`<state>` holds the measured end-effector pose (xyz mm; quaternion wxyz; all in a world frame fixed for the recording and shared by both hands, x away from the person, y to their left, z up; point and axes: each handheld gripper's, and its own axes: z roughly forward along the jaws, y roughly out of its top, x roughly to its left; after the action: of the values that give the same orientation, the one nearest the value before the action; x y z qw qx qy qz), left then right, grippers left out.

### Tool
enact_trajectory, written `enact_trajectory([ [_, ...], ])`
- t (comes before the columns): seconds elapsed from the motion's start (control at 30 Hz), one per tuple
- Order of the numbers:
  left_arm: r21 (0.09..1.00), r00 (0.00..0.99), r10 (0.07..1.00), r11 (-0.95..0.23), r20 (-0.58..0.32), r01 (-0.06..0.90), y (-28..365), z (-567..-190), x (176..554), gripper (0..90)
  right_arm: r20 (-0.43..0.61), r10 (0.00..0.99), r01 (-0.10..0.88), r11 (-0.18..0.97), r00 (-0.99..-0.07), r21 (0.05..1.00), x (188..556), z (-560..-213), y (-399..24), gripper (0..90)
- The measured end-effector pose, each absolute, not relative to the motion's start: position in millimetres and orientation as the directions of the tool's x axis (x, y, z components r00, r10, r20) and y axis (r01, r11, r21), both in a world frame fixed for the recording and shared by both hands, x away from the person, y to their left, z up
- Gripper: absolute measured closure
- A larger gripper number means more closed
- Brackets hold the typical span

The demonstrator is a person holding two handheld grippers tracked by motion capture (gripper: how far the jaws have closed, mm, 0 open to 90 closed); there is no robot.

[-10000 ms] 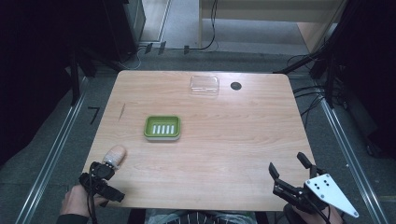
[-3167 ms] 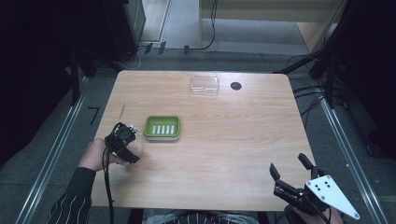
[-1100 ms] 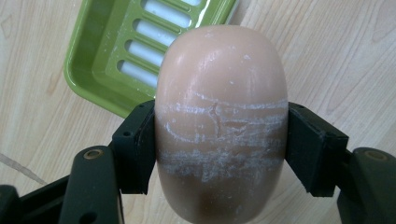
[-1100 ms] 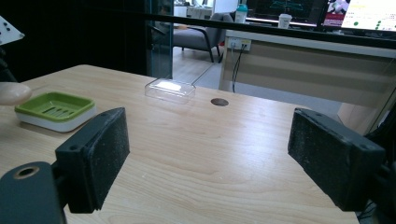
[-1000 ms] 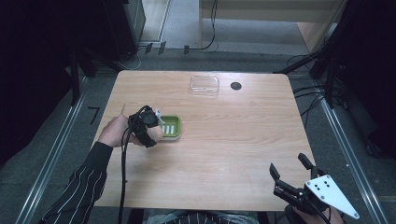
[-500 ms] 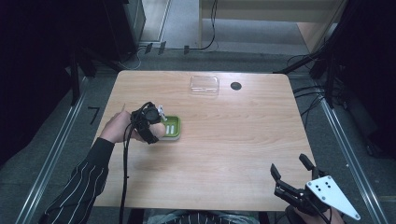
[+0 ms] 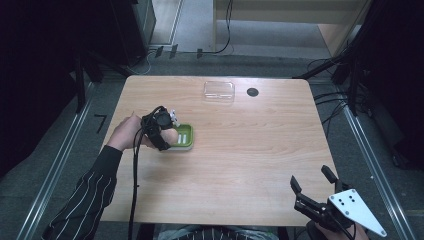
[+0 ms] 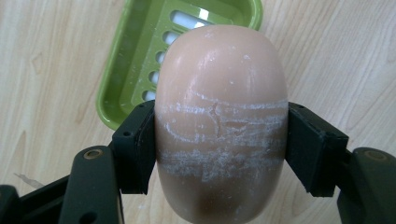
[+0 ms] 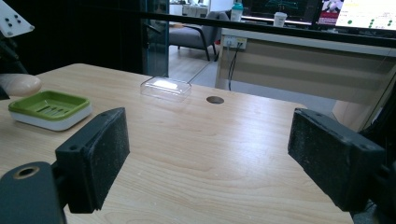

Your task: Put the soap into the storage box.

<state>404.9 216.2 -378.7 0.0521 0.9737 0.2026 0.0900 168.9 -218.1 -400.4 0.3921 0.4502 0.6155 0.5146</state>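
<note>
A pale pink oval soap bar (image 8: 220, 121), streaked with white scuffs, sits between the black jaws of my left gripper (image 8: 220, 144), which is shut on it. In the high view that left gripper (image 7: 164, 131) holds the soap (image 7: 170, 136) over the left end of a green slotted soap dish (image 7: 185, 138). In the left gripper view the dish (image 8: 135, 60) lies just beyond and under the soap. My right gripper (image 7: 311, 176) rests at the table's near right corner, open, with nothing between its jaws (image 9: 210, 154). From there the dish (image 9: 49, 109) and the soap (image 9: 18, 85) show at far left.
A clear plastic lid or box (image 7: 219, 91) lies near the table's far edge, with a round black cable hole (image 7: 252, 92) beside it. The left gripper's cable (image 7: 135, 170) trails back along the sleeve. Dark stands and cables flank the wooden table (image 7: 250, 165).
The left hand has carried the soap a little to the right, further over the dish's left end. The right gripper has stayed where it was.
</note>
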Motion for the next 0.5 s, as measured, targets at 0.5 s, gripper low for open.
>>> enact_trajectory([
  [0.5, 0.14, 0.91, 0.385, -0.92, 0.153, 0.366, 221.0, -381.0, 413.3, 33.4, -0.021, 0.959, 0.155, 0.067, -0.284, 0.986, 167.9, -399.7, -216.0, 13.2],
])
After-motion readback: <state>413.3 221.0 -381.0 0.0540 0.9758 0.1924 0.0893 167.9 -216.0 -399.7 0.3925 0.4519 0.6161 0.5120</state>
